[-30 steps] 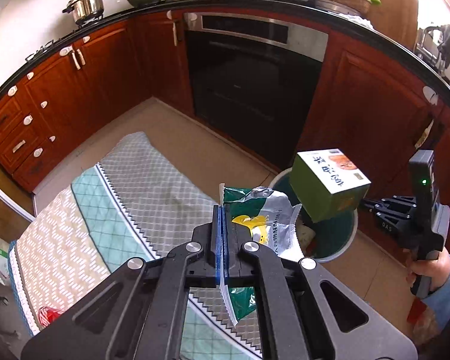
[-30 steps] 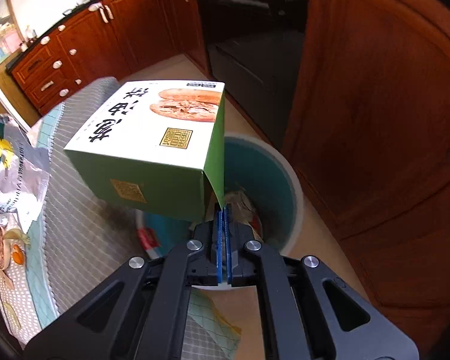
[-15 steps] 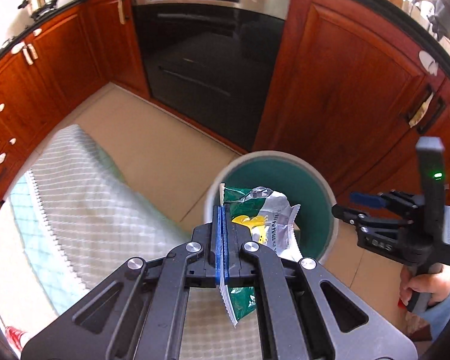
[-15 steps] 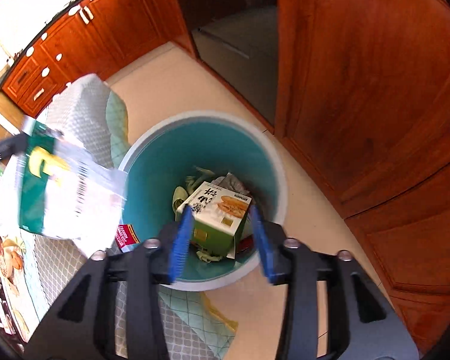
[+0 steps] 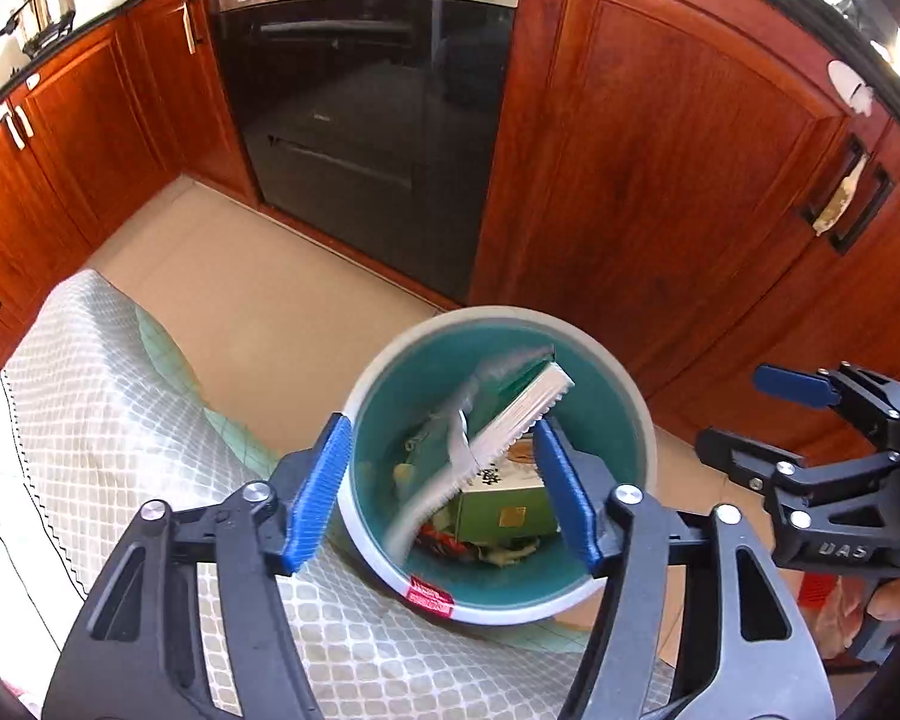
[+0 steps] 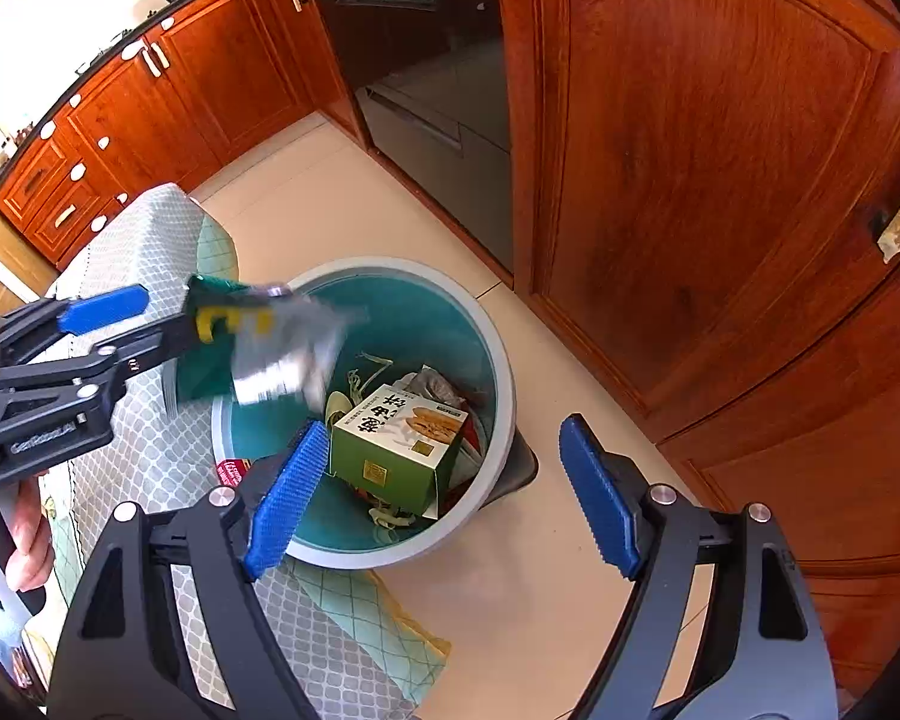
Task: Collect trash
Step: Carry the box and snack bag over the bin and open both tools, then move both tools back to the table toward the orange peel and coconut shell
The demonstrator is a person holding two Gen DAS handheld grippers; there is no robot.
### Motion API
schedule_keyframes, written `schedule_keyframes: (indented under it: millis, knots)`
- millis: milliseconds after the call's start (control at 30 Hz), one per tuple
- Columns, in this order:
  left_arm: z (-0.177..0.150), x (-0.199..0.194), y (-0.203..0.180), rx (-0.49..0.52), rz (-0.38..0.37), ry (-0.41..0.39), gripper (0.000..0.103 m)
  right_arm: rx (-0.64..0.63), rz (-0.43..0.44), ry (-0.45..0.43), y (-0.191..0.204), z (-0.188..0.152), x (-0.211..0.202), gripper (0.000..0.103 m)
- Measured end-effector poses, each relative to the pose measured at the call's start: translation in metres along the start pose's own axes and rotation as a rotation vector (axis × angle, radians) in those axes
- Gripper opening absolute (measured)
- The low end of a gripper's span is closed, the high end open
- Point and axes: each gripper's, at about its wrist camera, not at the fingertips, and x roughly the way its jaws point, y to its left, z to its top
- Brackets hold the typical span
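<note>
The snack bag (image 5: 498, 414) is dropping into the bin (image 5: 624, 396) just ahead of the left tool (image 5: 444, 492), whose jaws are opening with nothing pinched. The green box (image 6: 396, 444) already lies inside, ahead of the right tool (image 6: 444, 492), whose jaws are also opening, empty. Both pieces look binned; whether trash remains on the desk (image 5: 108, 408) I cannot tell.

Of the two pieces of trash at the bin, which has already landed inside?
The green box: it rests on the rubbish in the bin. The foil snack bag is blurred, still mid-air over the rim.
</note>
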Motion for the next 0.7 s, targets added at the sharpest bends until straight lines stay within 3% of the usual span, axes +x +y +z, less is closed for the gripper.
schedule_keyframes:
  millis: [167,300,467,700]
  knots:
    - [-0.013,-0.003,0.004,-0.031,-0.023,-0.002,0.071,-0.014,0.001,-0.013,0.014,0.003,-0.002,0.078]
    - [-0.018,0.005,0.006,-0.042,-0.02,0.045,0.071,-0.01,-0.006,-0.023,0.017,0.001,-0.01,0.078]
    - [-0.034,-0.018,0.016,-0.05,-0.008,0.018,0.071,-0.021,-0.004,-0.026,0.025,-0.003,-0.015,0.078]
    - [-0.066,-0.061,0.048,-0.118,0.027,-0.02,0.071,-0.096,0.029,-0.044,0.066,-0.011,-0.026,0.079]
